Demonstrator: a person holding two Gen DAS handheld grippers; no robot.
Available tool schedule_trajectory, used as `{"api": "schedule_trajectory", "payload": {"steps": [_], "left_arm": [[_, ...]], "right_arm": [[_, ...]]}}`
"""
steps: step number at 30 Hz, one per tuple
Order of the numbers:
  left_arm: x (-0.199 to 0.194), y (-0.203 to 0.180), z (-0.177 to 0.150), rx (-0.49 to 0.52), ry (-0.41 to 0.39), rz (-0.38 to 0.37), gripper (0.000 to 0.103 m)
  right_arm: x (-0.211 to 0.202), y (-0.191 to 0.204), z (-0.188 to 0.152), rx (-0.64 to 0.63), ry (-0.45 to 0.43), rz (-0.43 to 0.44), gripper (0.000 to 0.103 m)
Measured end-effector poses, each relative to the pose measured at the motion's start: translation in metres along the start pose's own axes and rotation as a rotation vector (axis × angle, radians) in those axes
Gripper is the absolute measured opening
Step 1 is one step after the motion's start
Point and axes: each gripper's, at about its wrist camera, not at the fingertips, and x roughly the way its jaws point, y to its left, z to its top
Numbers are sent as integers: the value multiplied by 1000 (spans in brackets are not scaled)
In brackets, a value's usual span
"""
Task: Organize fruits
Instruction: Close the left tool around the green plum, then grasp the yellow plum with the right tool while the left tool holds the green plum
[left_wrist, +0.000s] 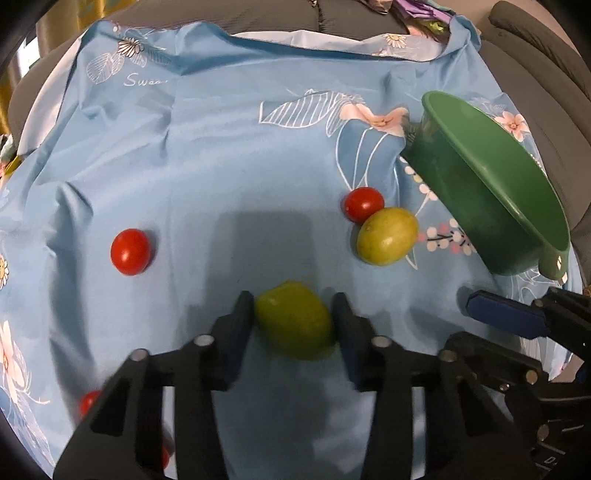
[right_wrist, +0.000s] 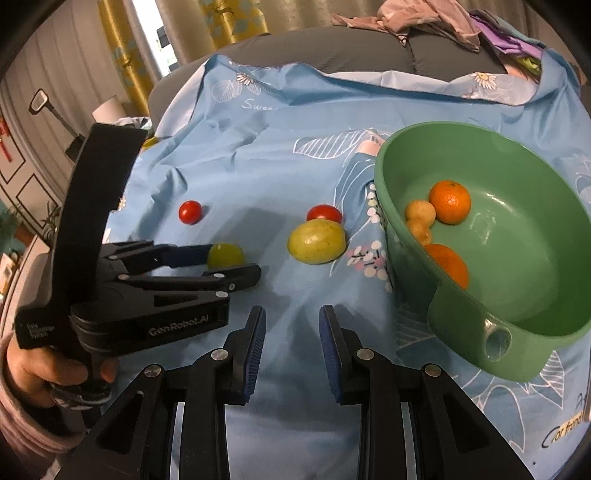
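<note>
My left gripper (left_wrist: 293, 306) is shut on a green fruit (left_wrist: 295, 325), its two pads against the fruit's sides just above the blue floral cloth (left_wrist: 221, 166); the right wrist view shows the same gripper (right_wrist: 236, 260) and fruit (right_wrist: 225, 254). A second yellow-green fruit (left_wrist: 388, 236) (right_wrist: 317, 242) lies touching a red tomato (left_wrist: 364, 204) (right_wrist: 324, 213). Another tomato (left_wrist: 130, 252) (right_wrist: 190, 212) lies to the left. A green bowl (right_wrist: 384, 177) (left_wrist: 498, 177) on the right holds two oranges (right_wrist: 449, 202) and two small yellow fruits (right_wrist: 420, 212). My right gripper (right_wrist: 292, 332) is open and empty over the cloth.
Two more tomatoes (left_wrist: 88, 402) lie near the lower left, partly hidden by my left gripper. The cloth lies over a grey sofa (right_wrist: 332, 48) with piled clothes (right_wrist: 424, 18) at the back. Curtains (right_wrist: 221, 22) hang at the far left.
</note>
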Motion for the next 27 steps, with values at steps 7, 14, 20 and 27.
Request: {"api": "schedule_trajectory", "payload": {"steps": [7,14,20,27], "left_arm": [[-15,13,-5,-21,-28,-30,40],[-49,33,-19,-62,-87,-43,40],[-56,42,-29,-99,-102,-71,40],[-58,46,-34,-123,-111,-110,40]], "right_arm": [[7,4,10,-11,-11,-30,40],[22,17,30,-82,-31,-116,41],[44,31,49,-194,5,-216,41],[64,31,61,-297,78,-380,41]]}}
